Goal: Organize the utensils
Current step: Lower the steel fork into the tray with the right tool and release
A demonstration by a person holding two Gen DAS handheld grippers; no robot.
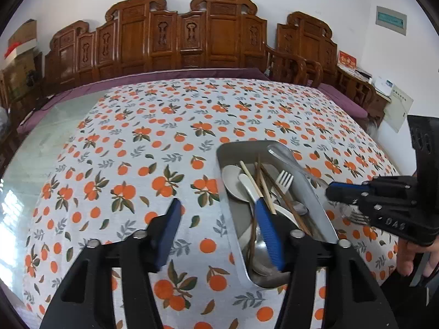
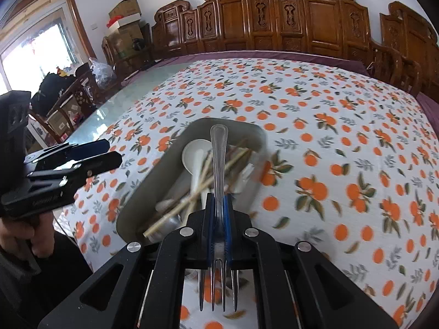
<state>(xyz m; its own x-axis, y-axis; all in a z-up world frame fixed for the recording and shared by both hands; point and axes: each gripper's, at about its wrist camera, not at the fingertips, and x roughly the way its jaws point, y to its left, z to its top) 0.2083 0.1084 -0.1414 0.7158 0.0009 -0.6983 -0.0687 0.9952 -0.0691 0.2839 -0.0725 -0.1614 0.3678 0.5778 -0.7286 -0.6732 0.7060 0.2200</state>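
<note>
The left hand-held gripper (image 1: 219, 230) tilts downward, its jaws apart with nothing pressed between them. The right hand-held gripper (image 2: 218, 213), also tilted down, is clamped tight; a hand (image 1: 411, 255) grips its handle.

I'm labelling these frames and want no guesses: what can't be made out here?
- Left wrist view: the near end of the tray and the utensils there, hidden behind a finger of the left gripper.
- Right wrist view: tray contents smeared by motion blur; the metal fork crosses them.
- Right wrist view: the fork's neck, hidden inside the right gripper.
</note>
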